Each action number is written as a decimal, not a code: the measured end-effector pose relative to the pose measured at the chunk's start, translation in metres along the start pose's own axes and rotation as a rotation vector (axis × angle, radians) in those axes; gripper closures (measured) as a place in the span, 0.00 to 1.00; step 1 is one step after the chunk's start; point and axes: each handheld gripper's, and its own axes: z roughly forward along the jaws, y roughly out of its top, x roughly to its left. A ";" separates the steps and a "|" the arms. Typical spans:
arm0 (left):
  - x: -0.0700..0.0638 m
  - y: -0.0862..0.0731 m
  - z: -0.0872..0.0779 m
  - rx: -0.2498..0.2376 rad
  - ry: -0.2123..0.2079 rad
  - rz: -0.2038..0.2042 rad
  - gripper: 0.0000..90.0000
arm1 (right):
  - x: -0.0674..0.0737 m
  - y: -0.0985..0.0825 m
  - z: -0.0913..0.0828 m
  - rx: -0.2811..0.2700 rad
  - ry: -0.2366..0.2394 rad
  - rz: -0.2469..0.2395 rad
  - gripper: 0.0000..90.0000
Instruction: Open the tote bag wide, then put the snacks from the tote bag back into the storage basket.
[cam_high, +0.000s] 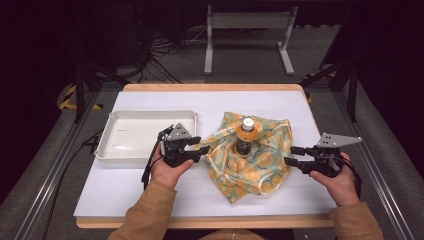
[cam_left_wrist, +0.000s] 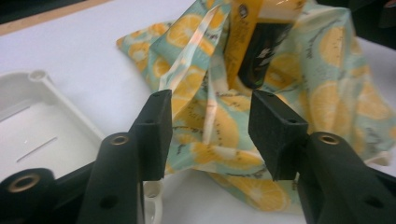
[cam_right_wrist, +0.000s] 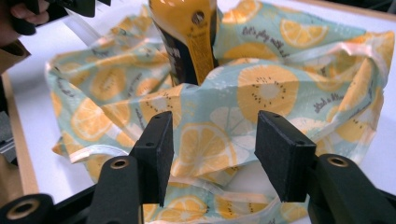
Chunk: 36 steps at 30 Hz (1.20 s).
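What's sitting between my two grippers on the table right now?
In the high view, a fruit-print cloth bunched around an upright bottle lies between the left gripper and right gripper; both are open.

The left gripper (cam_high: 198, 146) is held in the left hand (cam_high: 169, 169), its jaws pointed to the person's right and set apart, with nothing clamped between them. The right gripper (cam_high: 291, 156) is held in the right hand (cam_high: 336, 181), its jaws pointed to the person's left, toward the other gripper, and likewise parted. A grey three-cornered plate is carried on top of each. Both forearms are covered by tan sleeves, and a cable trails behind the left gripper
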 end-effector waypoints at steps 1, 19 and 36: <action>0.000 0.000 -0.002 -0.012 -0.012 0.005 0.52 | 0.001 0.000 -0.002 -0.009 0.002 -0.003 0.53; -0.021 0.024 -0.011 -0.167 -0.164 0.131 0.45 | -0.004 0.000 -0.020 -0.112 0.013 -0.007 0.52; -0.031 0.059 0.027 -0.156 -0.184 0.103 0.43 | -0.006 -0.002 -0.023 -0.120 -0.005 0.000 0.51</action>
